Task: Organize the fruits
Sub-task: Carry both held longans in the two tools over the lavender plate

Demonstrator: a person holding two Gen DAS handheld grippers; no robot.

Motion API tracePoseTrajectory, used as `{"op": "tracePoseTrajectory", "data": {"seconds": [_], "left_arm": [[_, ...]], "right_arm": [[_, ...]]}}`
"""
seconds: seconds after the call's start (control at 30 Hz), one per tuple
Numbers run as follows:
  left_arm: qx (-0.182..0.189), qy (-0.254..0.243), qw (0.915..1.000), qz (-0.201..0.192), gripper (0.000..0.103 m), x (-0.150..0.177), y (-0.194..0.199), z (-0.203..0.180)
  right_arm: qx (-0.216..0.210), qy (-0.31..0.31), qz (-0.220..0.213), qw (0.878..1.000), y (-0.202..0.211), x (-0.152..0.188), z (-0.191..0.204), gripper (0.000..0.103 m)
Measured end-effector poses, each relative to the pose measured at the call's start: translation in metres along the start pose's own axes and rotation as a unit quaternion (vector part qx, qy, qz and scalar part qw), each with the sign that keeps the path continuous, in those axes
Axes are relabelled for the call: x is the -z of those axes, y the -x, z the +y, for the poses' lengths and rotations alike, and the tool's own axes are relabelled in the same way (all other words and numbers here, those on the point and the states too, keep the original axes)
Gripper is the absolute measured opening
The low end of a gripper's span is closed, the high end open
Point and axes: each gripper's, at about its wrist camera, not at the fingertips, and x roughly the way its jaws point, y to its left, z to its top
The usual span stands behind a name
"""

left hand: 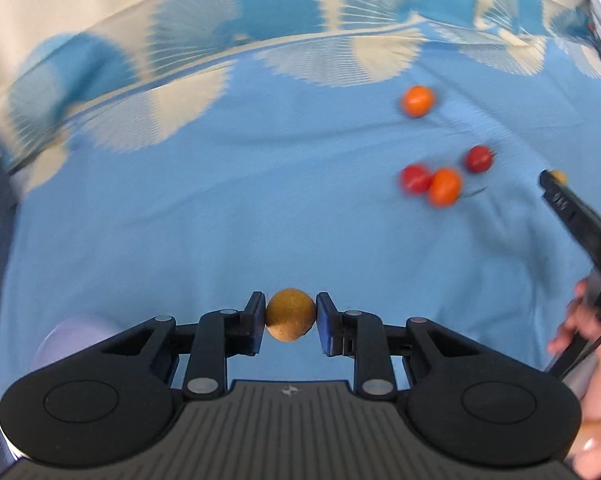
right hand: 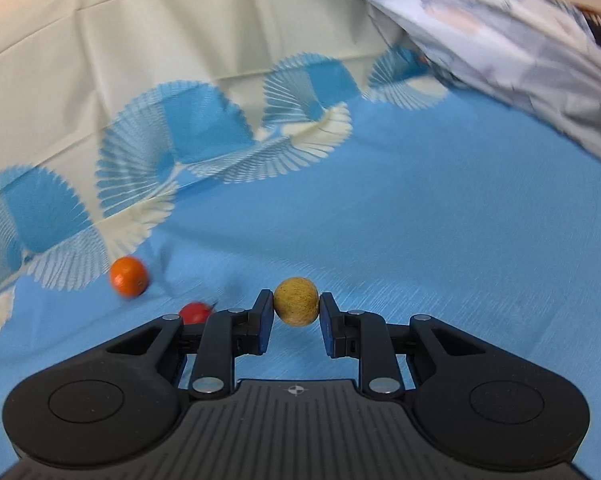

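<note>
Both claws loaded: left claw (left hand: pixel 290 316) grips brown fruit (left hand: pixel 290 315), right claw (right hand: pixel 296 307) grips yellowish fruit (right hand: pixel 296 301). Carry step; nxt needs drop spot, prob w/ like fruits.

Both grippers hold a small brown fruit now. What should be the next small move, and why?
Probably carry the brown fruit in the left gripper toward the pale bowl at its lower left and release it there. Both grippers are already shut on a fruit, the right gripper on a tan fruit, so neither can pick more, and the orange fruits and red fruits lie on the blue cloth.
</note>
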Motion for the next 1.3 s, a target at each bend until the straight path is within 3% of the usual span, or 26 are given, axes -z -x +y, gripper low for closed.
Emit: {"op": "tracePoseTrajectory", "data": {"seconds": [0.1, 0.23, 0.4, 0.73, 1.07, 1.3], "left_arm": [[-0.024, 0.012, 0.9996, -0.003, 0.03, 0.035, 0.033, 0.032], [-0.049, 0.016, 0.9987, 0.003, 0.03, 0.075, 0.069, 0.061], [-0.04, 0.038, 0.9984, -0.013, 0.03, 0.122, 0.112, 0.095], [-0.028, 0.093, 0.9941, -0.047, 0.03, 0.205, 0.169, 0.145], [-0.028, 0.137, 0.9881, -0.064, 0.03, 0.263, 0.191, 0.183], [-0.015, 0.149, 0.9864, -0.069, 0.03, 0.28, 0.196, 0.198]], "right_arm": [[-0.023, 0.021, -0.006, 0.999, 0.038, -0.001, 0.009, 0.026], [-0.091, 0.055, -0.027, 0.994, 0.116, -0.002, 0.022, 0.026], [-0.178, 0.085, -0.009, 0.98, 0.212, 0.015, 0.031, 0.026], [-0.285, 0.169, 0.035, 0.943, 0.345, 0.064, 0.069, 0.026], [-0.35, 0.257, 0.046, 0.9, 0.421, 0.1, 0.11, 0.026], [-0.357, 0.295, 0.041, 0.885, 0.44, 0.113, 0.126, 0.026]]}}
